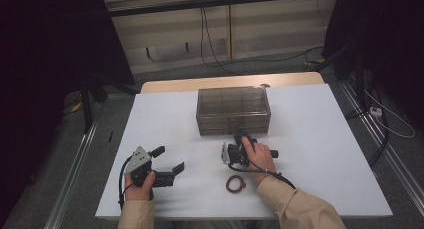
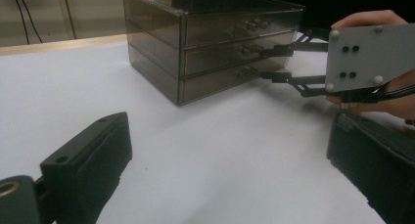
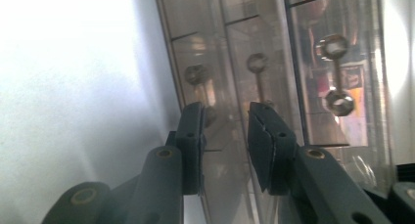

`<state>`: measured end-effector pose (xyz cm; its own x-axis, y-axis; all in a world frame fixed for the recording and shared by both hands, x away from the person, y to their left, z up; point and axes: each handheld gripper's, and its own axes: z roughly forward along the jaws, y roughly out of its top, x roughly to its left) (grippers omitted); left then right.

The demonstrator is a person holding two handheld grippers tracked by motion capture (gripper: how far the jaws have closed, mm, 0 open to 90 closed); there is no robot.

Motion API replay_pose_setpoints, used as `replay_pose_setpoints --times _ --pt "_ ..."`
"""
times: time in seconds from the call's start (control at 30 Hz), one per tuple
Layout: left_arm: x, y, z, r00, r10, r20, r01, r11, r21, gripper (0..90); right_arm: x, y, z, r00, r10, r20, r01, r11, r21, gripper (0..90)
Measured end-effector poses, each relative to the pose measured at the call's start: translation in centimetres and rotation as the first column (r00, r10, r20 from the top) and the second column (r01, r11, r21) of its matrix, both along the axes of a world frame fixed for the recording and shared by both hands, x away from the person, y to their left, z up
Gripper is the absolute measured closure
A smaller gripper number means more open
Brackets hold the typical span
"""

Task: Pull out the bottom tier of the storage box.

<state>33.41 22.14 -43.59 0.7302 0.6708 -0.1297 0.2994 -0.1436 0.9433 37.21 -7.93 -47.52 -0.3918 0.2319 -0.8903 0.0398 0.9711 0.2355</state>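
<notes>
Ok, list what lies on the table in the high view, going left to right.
left gripper → red ring → right gripper, held at the front of the smoky drawer box, which overlaps both in the order.

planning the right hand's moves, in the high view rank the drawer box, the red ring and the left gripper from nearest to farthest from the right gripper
1. drawer box, right ahead of the right gripper, at its jaw tips.
2. red ring, on the table behind it, near the sleeve.
3. left gripper, well off to the left.
</notes>
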Motion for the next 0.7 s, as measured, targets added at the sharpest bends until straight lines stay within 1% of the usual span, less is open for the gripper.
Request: replay_pose_setpoints --times 0.1,0.17,0.2,0.27,0.3,0.33,0.37,0.43,0.57,0.6,0.63,0.67,0.7 --pt "0.0 0.0 0.0 1.0 0.001 0.0 -0.001 1.0 0.003 3.0 0.1 0.0 -0.1 1.0 0.005 0.0 -0.005 1.0 -0.008 69.3" --pt "0.0 0.0 0.0 1.0 0.0 0.001 0.0 1.0 0.006 3.0 0.1 0.1 -0.3 0.9999 -0.01 -0.013 0.01 0.9999 0.002 69.9" --pt "0.0 0.0 0.0 1.0 0.001 0.001 -0.001 1.0 0.005 3.0 0.3 0.1 -0.3 0.9999 0.006 -0.01 -0.006 0.9999 -0.014 70.3" --pt "0.0 0.0 0.0 1.0 0.002 0.0 -0.002 1.0 0.004 3.0 0.5 0.0 -0.5 0.9999 -0.004 -0.011 0.004 0.9999 -0.01 71.8" --pt "0.0 0.0 0.0 1.0 0.002 0.001 -0.002 1.0 0.005 3.0 0.6 -0.1 -0.6 0.9996 -0.019 -0.023 0.019 0.9998 -0.002 72.0" --pt "0.1 0.0 0.0 1.0 0.002 0.0 -0.002 1.0 0.005 3.0 0.8 -0.1 -0.5 0.9998 0.0 -0.022 0.0 1.0 0.001 72.1" --pt "0.1 0.0 0.0 1.0 0.002 0.0 -0.002 1.0 0.006 3.0 0.9 -0.1 -0.5 0.9998 0.004 -0.021 -0.005 1.0 -0.008 73.1" --pt "0.1 0.0 0.0 1.0 0.001 0.0 -0.001 1.0 0.007 3.0 0.7 0.0 -0.7 0.9996 0.005 -0.027 -0.005 0.9997 -0.022 75.5" --pt "0.1 0.0 0.0 1.0 0.001 0.0 -0.001 1.0 0.008 3.0 0.8 0.0 -0.8 0.9995 0.012 -0.031 -0.012 0.9997 -0.022 73.8" --pt "0.1 -0.1 0.0 1.0 0.002 0.0 -0.002 1.0 0.005 3.0 0.8 -0.1 -0.8 0.9992 0.003 -0.04 -0.004 0.9998 -0.021 74.7" --pt "0.1 0.0 0.0 1.0 0.002 0.0 -0.002 1.0 0.003 3.0 1.0 -0.2 -0.9 0.9993 0.014 -0.036 -0.015 0.9994 -0.032 75.0" --pt "0.1 -0.1 0.0 1.0 0.002 0.0 -0.002 1.0 0.004 3.0 0.9 -0.2 -0.9 0.9988 -0.008 -0.048 0.007 0.9997 -0.025 74.9" --pt "0.1 -0.1 0.0 1.0 0.002 0.0 -0.002 1.0 0.005 3.0 1.1 -0.2 -0.9 0.9991 0.007 -0.042 -0.008 0.9996 -0.028 75.1"
